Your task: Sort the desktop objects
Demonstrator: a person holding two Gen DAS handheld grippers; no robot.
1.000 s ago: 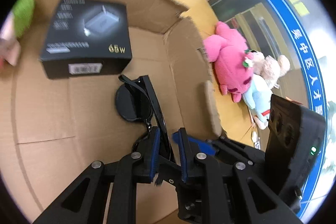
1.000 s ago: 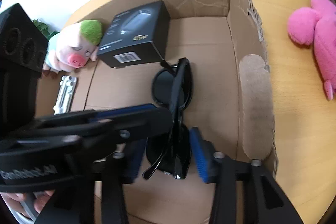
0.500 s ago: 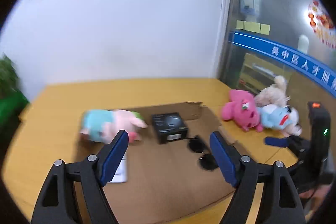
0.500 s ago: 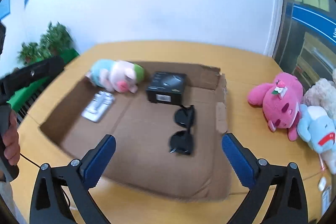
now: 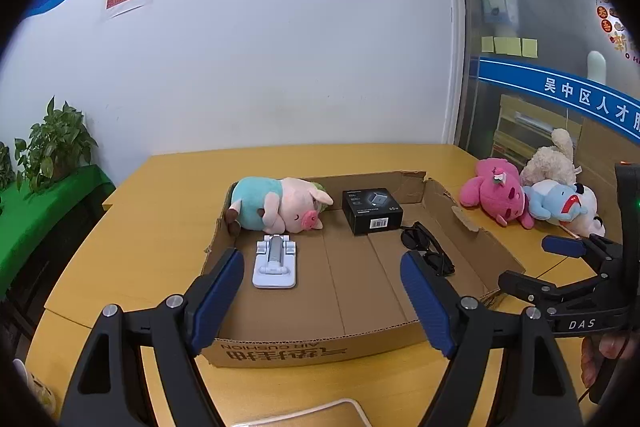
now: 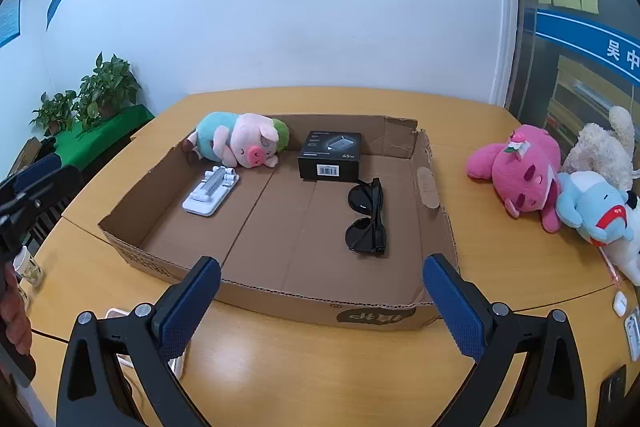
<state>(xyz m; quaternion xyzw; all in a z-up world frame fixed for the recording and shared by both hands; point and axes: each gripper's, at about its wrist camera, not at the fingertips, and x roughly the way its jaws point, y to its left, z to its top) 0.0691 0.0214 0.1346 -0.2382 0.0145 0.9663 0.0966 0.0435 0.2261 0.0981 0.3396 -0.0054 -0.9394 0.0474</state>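
Observation:
A shallow cardboard tray [image 6: 280, 297] [image 5: 320, 343] lies on the yellow table. In it are black sunglasses [image 6: 366, 217] [image 5: 426, 251] at the right, a black 65W charger box [image 6: 330, 155] [image 5: 372, 209], a white folding stand [image 6: 211, 190] [image 5: 275, 261] and a pink pig plush [image 6: 240, 141] [image 5: 280, 205] at the back left. My left gripper [image 5: 322, 297] is open and empty, held back at the tray's near edge. My right gripper [image 6: 320, 301] is open and empty, also in front of the tray.
Pink, blue and cream plush toys [image 6: 560, 175] [image 5: 528, 195] lie on the table right of the tray. Small white items [image 6: 624, 311] sit at the table's right edge. A glass jar [image 6: 26, 265] stands at the left. Potted plants [image 6: 92, 91] stand on a green shelf behind.
My left gripper let go of the sunglasses in the tray. Both grippers opened wide and pulled back and up, away from the tray.

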